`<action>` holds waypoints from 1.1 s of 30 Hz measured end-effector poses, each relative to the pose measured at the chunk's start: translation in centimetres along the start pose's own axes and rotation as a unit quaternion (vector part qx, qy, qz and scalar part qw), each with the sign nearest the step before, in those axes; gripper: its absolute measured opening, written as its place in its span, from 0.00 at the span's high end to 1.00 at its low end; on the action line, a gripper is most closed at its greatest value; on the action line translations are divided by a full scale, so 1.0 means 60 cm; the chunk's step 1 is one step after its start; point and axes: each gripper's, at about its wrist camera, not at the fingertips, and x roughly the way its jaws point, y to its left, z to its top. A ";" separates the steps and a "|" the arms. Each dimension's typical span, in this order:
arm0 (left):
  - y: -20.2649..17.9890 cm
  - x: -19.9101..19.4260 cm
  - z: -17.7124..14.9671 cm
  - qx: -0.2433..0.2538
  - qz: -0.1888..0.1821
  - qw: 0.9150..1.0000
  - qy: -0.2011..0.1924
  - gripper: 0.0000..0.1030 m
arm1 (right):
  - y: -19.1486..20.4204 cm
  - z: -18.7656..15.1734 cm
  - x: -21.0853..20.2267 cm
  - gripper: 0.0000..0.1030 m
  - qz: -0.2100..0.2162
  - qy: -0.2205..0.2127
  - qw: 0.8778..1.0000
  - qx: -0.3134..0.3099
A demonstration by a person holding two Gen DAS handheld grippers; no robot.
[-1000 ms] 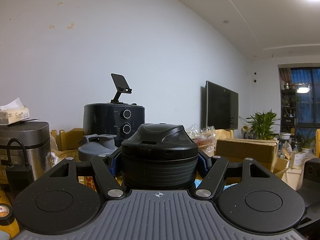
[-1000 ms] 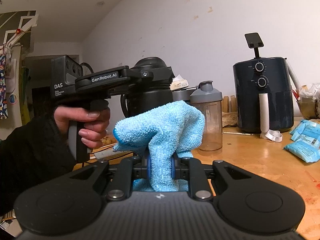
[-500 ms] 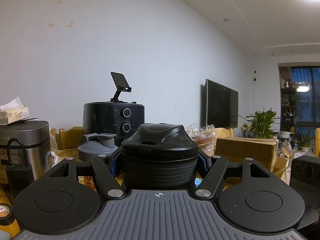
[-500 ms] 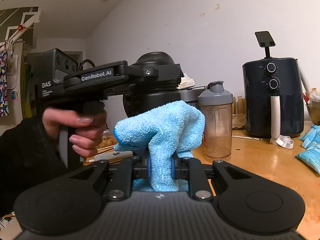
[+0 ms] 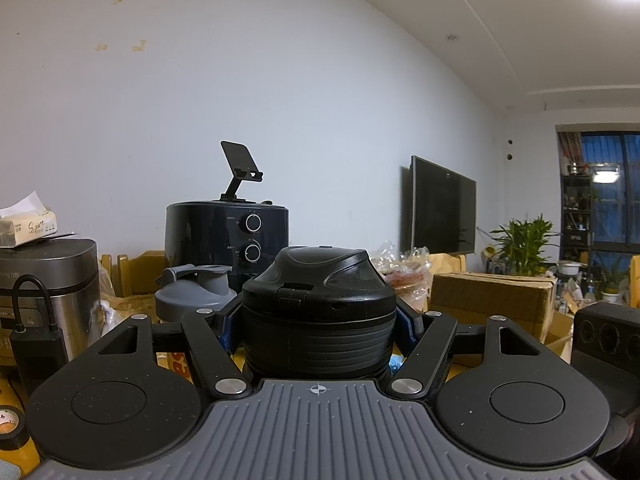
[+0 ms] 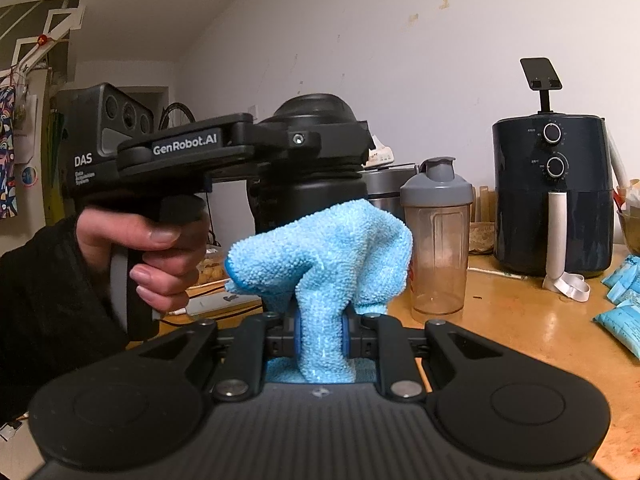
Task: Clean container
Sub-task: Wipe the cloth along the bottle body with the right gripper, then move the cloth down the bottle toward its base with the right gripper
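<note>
My left gripper (image 5: 319,326) is shut on the ribbed lid of a black container (image 5: 319,300) and holds it upright above the table. In the right wrist view the container (image 6: 316,196) and the left gripper (image 6: 320,142) stand just beyond the cloth. My right gripper (image 6: 320,334) is shut on a light blue microfibre cloth (image 6: 324,256), which bunches up in front of the container's lower body. Whether the cloth touches the container I cannot tell.
A grey-lidded shaker bottle (image 6: 438,236) and a dark air fryer (image 6: 552,196) stand on the wooden table (image 6: 520,320). Blue packets (image 6: 624,300) lie at the right. A steel rice cooker (image 5: 48,300) and a cardboard box (image 5: 488,300) flank the container.
The right gripper with the cloth has moved closer to the container and left gripper, which now loom larger. The left gripper's hold is unchanged.
</note>
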 end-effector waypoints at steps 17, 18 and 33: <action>-0.003 -0.004 -0.001 0.000 0.000 1.000 0.000 0.34 | -0.012 -0.029 0.030 0.90 0.001 0.081 0.997 -0.003; -0.003 -0.004 -0.001 0.000 0.000 1.000 0.000 0.34 | -0.013 -0.031 0.032 0.91 0.001 0.086 0.996 -0.002; -0.002 -0.003 -0.001 -0.001 0.000 1.000 0.000 0.34 | -0.014 -0.056 0.070 0.93 0.000 0.168 0.986 -0.021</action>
